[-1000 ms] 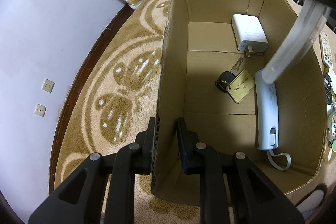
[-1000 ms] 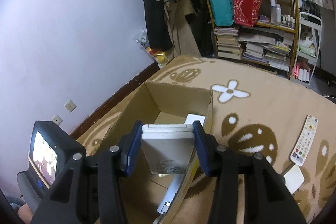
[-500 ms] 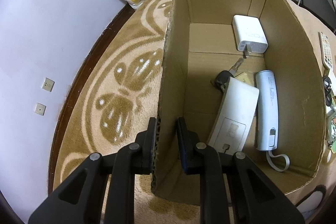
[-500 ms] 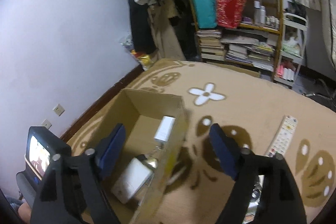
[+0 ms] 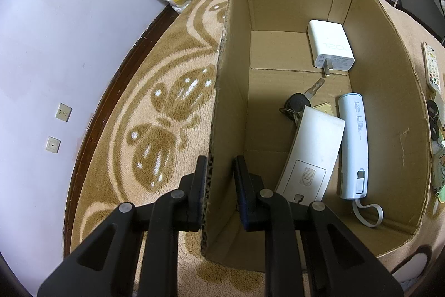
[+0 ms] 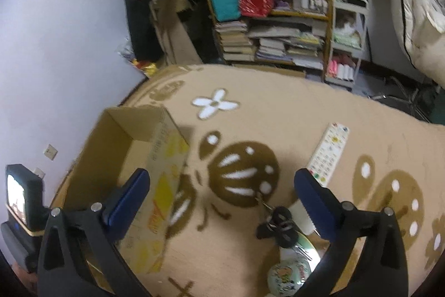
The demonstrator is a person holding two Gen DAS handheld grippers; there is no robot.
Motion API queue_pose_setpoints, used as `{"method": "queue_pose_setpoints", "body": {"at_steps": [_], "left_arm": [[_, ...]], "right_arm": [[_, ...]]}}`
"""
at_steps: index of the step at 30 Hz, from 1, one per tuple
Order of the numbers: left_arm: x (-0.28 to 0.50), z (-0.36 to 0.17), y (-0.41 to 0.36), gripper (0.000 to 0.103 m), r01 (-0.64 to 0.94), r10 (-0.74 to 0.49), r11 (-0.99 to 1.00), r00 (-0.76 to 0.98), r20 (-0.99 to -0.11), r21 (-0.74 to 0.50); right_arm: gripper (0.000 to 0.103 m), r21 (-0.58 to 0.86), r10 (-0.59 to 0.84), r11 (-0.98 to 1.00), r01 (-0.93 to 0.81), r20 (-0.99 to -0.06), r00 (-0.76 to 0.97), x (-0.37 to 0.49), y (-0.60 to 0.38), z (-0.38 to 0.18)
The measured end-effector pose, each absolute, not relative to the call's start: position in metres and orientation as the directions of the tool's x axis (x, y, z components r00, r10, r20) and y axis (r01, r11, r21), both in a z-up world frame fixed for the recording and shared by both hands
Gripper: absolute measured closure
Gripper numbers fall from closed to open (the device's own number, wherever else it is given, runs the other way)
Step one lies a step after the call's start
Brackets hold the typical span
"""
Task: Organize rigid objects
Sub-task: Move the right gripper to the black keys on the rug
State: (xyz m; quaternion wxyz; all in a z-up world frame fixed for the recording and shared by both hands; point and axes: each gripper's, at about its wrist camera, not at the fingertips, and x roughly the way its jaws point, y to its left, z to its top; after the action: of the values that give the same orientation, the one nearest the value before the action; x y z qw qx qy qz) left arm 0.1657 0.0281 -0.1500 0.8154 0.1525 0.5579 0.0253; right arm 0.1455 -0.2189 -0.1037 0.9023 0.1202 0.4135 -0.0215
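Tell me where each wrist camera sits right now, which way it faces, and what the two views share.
Left wrist: on the left gripper, looking down into the cardboard box, whose near wall sits between its fingers; inside lie a charger, a power bank, a key and a flat white device.
Right wrist: on the right gripper, open, facing across the rug toward a bookshelf; keys and a remote lie ahead.
Shared: the box, rug and remote.
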Motion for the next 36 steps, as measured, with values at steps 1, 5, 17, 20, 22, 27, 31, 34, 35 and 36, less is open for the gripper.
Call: {"method": "queue_pose_setpoints", "body": {"at_steps": [1,5,17,20,22,27,31,34,35,36], "left_arm": [[0.166,-0.150,0.028,0.084,0.129,0.212,0.952,0.376,-0.902,0.277],[0.166,-0.150,0.028,0.084,0.129,0.213,0.952,0.376,-0.902,0.278],[0.165,-0.152,0.027,0.084,0.130,0.213,0.951,0.377,-0.901,0.279],[0.165,-0.152,0.027,0.084,0.131,0.214,0.951,0.377,-0.901,0.280],[0.165,-0.152,0.027,0.084,0.131,0.215,0.951,0.377,-0.901,0.281],[0.165,-0.152,0.026,0.084,0.131,0.213,0.951,0.376,-0.902,0.280],[0.165,-0.152,0.027,0.084,0.131,0.213,0.951,0.376,-0.902,0.279],[0.165,-0.152,0.026,0.084,0.132,0.213,0.951,0.376,-0.902,0.280],[0.165,-0.152,0.026,0.084,0.131,0.213,0.951,0.376,-0.902,0.280],[0.165,-0.152,0.026,0.084,0.131,0.213,0.951,0.376,-0.902,0.279]], "right_arm": [[0.000,0.206,0.068,0.968,0.141,-0.760,0.646,0.145,-0.223,-0.107],[0.000,0.239,0.080,0.953,0.185,-0.790,0.608,0.143,-0.242,-0.124],[0.000,0.248,0.084,0.924,0.292,-0.876,0.476,0.144,-0.260,-0.170],[0.009,0.233,0.084,0.927,0.294,-0.893,0.442,0.145,-0.257,-0.176],[0.016,0.240,0.093,0.924,0.296,-0.896,0.435,0.145,-0.255,-0.179],[0.026,0.276,0.132,0.911,0.308,-0.900,0.416,0.145,-0.256,-0.187],[0.032,0.279,0.144,0.906,0.319,-0.910,0.389,0.145,-0.255,-0.192],[0.032,0.264,0.126,0.909,0.324,-0.913,0.388,0.145,-0.255,-0.191],[0.032,0.258,0.122,0.909,0.328,-0.916,0.383,0.145,-0.255,-0.193],[0.032,0.258,0.123,0.907,0.332,-0.918,0.377,0.145,-0.255,-0.194]]}}
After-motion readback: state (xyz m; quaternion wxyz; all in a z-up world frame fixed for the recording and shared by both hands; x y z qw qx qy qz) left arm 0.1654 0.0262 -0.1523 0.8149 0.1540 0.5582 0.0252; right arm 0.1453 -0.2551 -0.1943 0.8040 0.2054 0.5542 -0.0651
